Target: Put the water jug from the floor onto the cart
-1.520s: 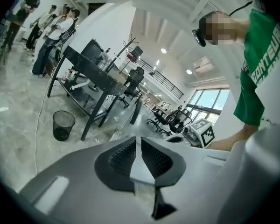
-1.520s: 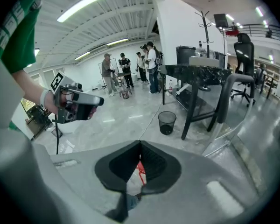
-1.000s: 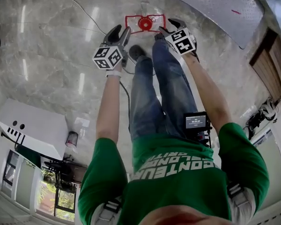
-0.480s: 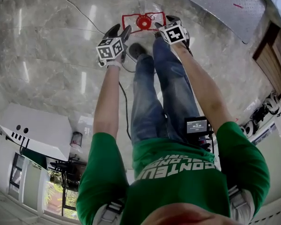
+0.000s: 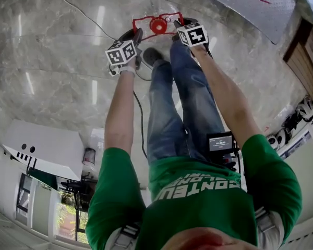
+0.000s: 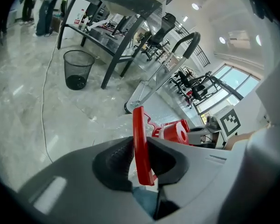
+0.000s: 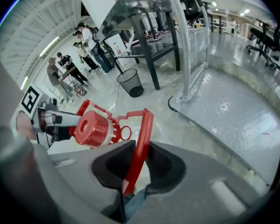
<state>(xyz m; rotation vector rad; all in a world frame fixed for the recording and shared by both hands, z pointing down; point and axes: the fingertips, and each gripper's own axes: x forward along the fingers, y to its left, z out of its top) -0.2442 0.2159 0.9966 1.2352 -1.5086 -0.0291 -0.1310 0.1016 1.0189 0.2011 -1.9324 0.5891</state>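
The water jug stands on the marble floor in front of the person's feet; its red carry handle (image 5: 157, 24) and red cap (image 5: 158, 26) show clearly, its clear body hardly at all. My left gripper (image 5: 135, 34) holds the handle's left bar (image 6: 140, 148), my right gripper (image 5: 176, 26) the right bar (image 7: 139, 148). Both pairs of jaws have just been closing and their dark pads now press on the red plastic from both sides. The cap (image 6: 177, 131) (image 7: 92, 128) lies between the two grippers. The cart's grey metal deck (image 5: 242, 4) (image 7: 233, 111) is beyond the jug to the right.
The cart's upright push handle (image 7: 183, 45) (image 6: 176, 55) rises at the deck's near end. A black mesh bin (image 6: 77, 69) (image 7: 131, 82) stands under a dark table (image 6: 116, 3). A cable (image 5: 140, 119) runs across the floor. A white cabinet (image 5: 41, 149) is behind left. People stand far back (image 7: 65, 71).
Both grippers sank towards the floor from open beside the red handle to closed on its two side bars. The head view has tipped slightly forward.
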